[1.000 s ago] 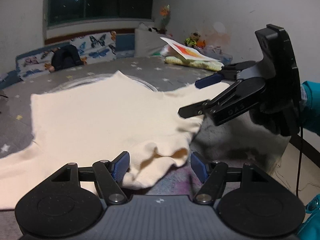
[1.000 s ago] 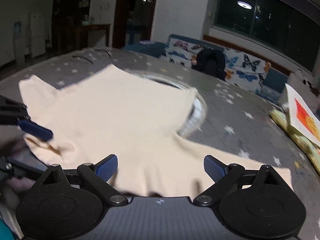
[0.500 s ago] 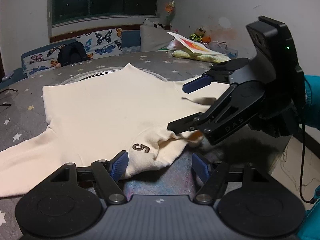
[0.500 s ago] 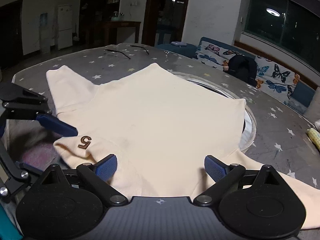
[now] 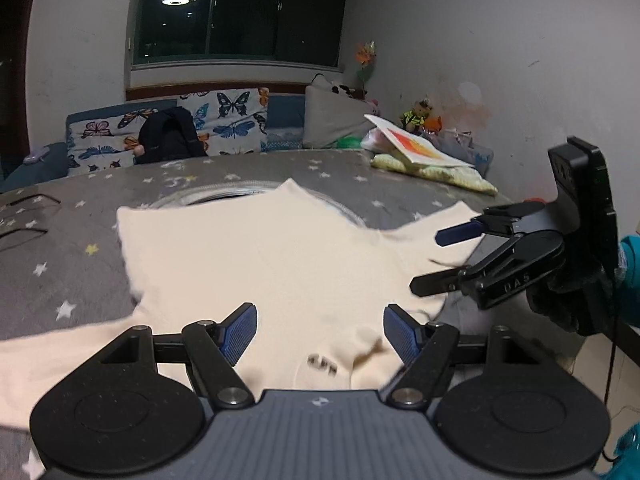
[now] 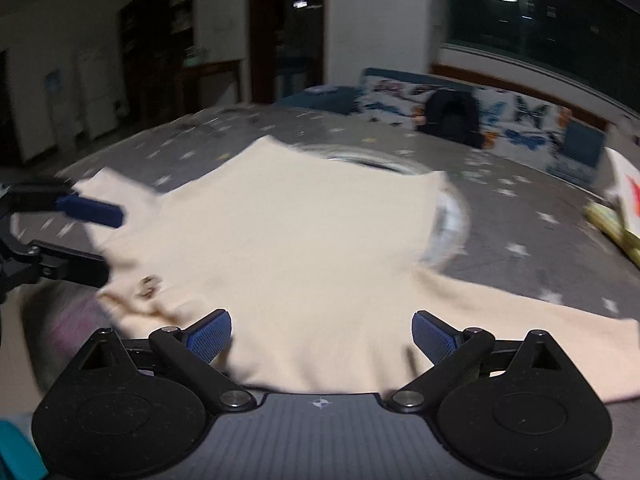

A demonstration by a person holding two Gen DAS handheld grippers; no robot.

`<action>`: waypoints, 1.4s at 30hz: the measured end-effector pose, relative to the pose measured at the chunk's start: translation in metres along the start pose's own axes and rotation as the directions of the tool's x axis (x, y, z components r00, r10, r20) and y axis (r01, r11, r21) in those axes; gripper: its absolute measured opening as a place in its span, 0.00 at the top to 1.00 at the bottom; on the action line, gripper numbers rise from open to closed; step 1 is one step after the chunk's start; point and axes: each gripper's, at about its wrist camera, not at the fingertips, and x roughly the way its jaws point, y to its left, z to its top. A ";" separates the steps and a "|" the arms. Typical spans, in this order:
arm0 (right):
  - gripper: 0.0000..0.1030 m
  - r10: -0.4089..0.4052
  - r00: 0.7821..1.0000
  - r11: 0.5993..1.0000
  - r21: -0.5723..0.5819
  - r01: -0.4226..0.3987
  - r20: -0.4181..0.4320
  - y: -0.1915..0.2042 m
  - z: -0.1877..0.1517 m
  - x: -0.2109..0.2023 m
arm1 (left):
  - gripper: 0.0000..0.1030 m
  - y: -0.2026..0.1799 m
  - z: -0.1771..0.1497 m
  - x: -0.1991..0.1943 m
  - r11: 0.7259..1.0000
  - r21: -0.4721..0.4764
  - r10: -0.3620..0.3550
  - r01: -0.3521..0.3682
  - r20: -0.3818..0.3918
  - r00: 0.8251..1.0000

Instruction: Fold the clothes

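Observation:
A cream sweater (image 5: 260, 256) lies spread flat on the grey star-patterned table (image 5: 48, 248), its collar and a small brown mark (image 5: 322, 363) nearest me. My left gripper (image 5: 320, 330) is open and empty, just above the collar. My right gripper (image 5: 428, 260) is open and empty, hovering over the sweater's right shoulder. In the right wrist view the sweater (image 6: 304, 236) fills the middle, my right gripper (image 6: 322, 334) is open over its near edge, and my left gripper (image 6: 102, 240) is open at the left by the collar.
A round glass turntable rim (image 5: 224, 198) shows under the sweater's far hem. A green cushion with an orange-printed card (image 5: 424, 152) lies at the table's far right. A butterfly-print sofa with a black backpack (image 5: 172, 136) stands behind. The table edge drops off at right.
Both grippers have pulled back and risen from the collar. The bunched collar fold they hovered at a second ago now lies flat, and the sweater sits spread out.

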 end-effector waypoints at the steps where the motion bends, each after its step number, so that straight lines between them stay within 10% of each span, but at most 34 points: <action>1: 0.04 -0.024 1.000 0.999 0.029 0.024 0.006 -0.010 0.001 -0.002 | 0.31 -0.003 0.005 0.006 1.000 0.005 -0.009 0.009 0.002 1.000; 12: 0.04 -0.270 0.961 0.934 0.227 0.275 -0.052 -0.106 -0.004 -0.004 | 0.60 -0.057 0.027 0.083 0.982 0.103 -0.152 0.160 -0.082 0.985; 24: 0.04 -0.348 0.930 0.899 0.240 0.366 -0.116 -0.146 -0.013 0.009 | 0.61 -0.100 0.023 0.143 0.950 0.153 -0.243 0.273 -0.186 0.952; 42: 0.00 -0.361 0.926 0.896 0.234 0.377 -0.111 -0.159 -0.007 0.022 | 0.59 -0.118 0.015 0.123 0.902 0.175 -0.365 0.394 -0.177 0.914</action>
